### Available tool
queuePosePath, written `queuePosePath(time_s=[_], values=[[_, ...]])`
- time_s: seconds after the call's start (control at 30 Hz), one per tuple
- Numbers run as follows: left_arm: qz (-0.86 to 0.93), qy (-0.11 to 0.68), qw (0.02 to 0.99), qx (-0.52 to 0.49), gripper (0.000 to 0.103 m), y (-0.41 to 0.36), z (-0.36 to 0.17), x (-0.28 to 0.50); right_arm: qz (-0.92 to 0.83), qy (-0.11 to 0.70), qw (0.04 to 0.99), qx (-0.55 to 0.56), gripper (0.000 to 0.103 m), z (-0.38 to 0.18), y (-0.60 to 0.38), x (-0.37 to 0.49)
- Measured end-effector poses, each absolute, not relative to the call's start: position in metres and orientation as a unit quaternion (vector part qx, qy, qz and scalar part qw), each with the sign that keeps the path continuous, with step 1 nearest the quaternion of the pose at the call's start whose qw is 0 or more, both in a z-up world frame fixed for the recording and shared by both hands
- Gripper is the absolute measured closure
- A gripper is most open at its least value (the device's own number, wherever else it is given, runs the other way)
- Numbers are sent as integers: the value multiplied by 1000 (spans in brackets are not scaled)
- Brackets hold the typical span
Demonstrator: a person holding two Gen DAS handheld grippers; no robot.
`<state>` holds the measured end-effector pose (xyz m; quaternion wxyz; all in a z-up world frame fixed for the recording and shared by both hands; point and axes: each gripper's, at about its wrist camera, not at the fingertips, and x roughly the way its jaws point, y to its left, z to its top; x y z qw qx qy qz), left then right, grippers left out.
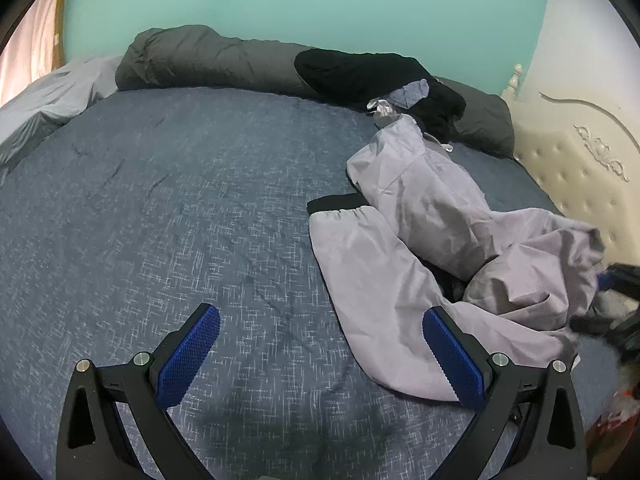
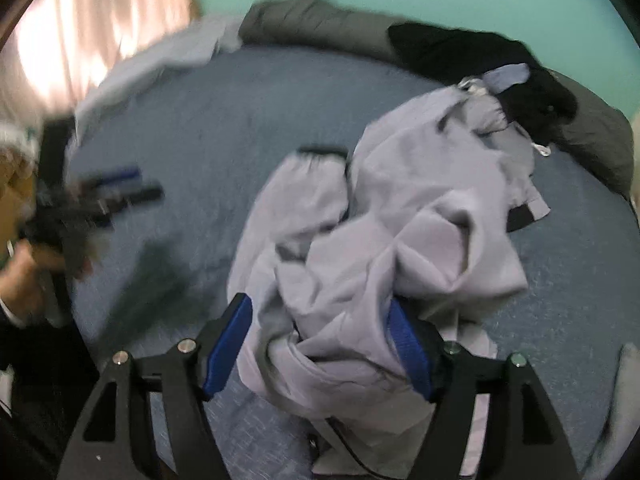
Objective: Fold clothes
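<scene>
A crumpled light grey jacket (image 1: 420, 208) with black cuffs lies on the blue bedspread (image 1: 160, 200), one sleeve (image 1: 360, 272) stretched toward the near edge. My left gripper (image 1: 320, 314) is open just above the bedspread, its right finger at the sleeve's edge and only bedding between its pads. In the right wrist view the jacket (image 2: 400, 220) is bunched in a heap. My right gripper (image 2: 320, 304) stands wide over that heap with loose folds between its blue pads (image 2: 228, 344), which do not pinch the cloth. The picture there is blurred.
A rolled dark grey duvet (image 1: 208, 60) and a black garment (image 1: 360, 72) lie along the far edge by the green wall. A cream padded headboard (image 1: 580, 160) rises at the right. A curtain (image 2: 80, 20) hangs at the left, and a person's hand (image 2: 24, 276) holds the left gripper.
</scene>
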<state>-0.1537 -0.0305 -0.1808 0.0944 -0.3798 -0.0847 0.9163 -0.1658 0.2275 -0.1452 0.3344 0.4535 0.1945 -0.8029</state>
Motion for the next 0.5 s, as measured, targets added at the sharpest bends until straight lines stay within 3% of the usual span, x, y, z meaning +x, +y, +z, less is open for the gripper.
queuePosePath(time_s=[0.3, 0.33, 0.4, 0.5], values=[[916, -93, 87, -382, 0, -38, -183, -150, -778, 251, 305, 489, 33, -203, 224, -175], [916, -92, 86, -381, 0, -38, -183, -150, -777, 249, 305, 492, 38, -205, 227, -176], [916, -90, 82, -381, 0, -39, -184, -151, -773, 238, 312, 498, 68, -206, 234, -180], [916, -92, 79, -382, 0, -41, -185, -153, -775, 241, 313, 493, 84, -205, 243, -180]])
